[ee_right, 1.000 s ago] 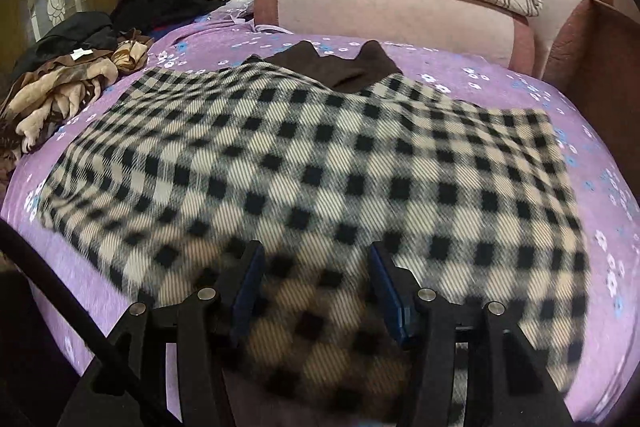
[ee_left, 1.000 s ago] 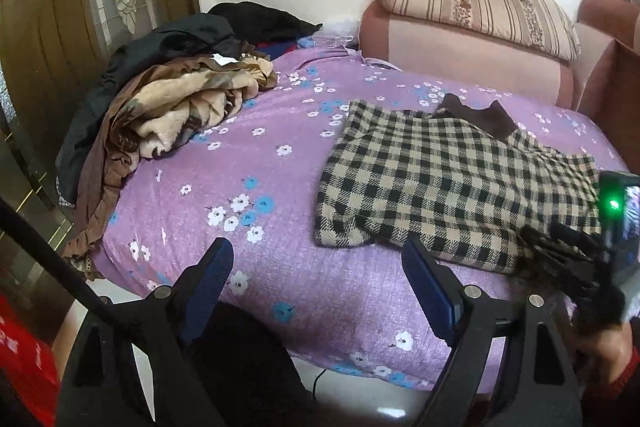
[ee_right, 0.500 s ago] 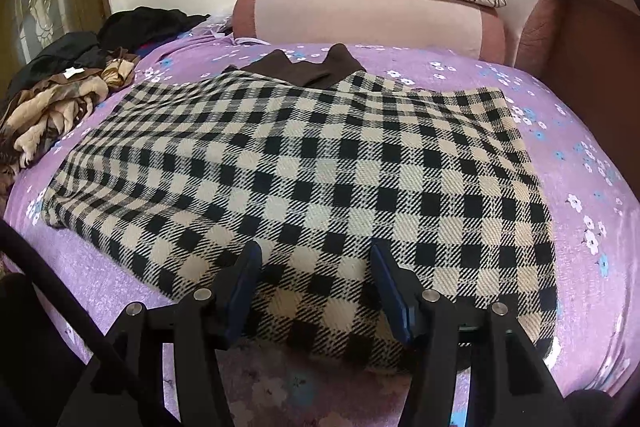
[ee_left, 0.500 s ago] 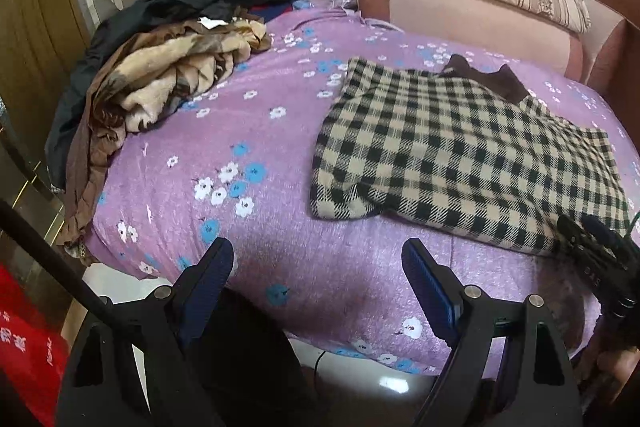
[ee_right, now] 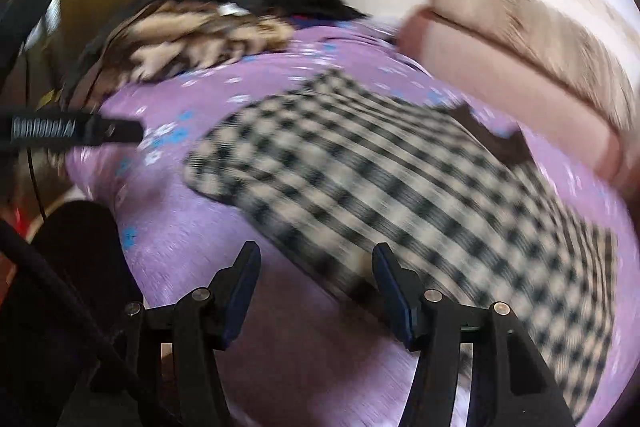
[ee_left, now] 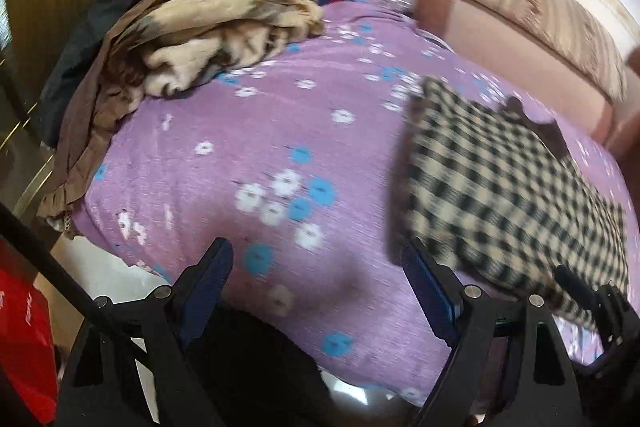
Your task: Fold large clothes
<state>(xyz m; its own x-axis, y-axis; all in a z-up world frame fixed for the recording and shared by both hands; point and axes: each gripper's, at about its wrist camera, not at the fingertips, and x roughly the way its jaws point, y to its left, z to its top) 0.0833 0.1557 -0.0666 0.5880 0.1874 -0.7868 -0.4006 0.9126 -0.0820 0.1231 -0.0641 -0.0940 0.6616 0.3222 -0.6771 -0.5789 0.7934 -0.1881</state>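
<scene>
A heap of clothes (ee_left: 192,39) lay at ten o'clock on the purple bedspread (ee_left: 248,147). The left gripper (ee_left: 316,287) hovered wide, empty. The checked garment (ee_right: 400,179) lay flat at three o'clock. The right gripper (ee_right: 314,283), jaws just opening, gaped over its near edge, gripping nothing. A striped pillow (ee_right: 532,39) sat at one o'clock.

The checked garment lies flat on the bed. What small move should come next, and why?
Probably bring the left gripper toward the near left corner of the checked garment. Both the left and the right gripper are open and hold nothing, and the garment lies spread on the purple bedsheet, not yet folded.
</scene>
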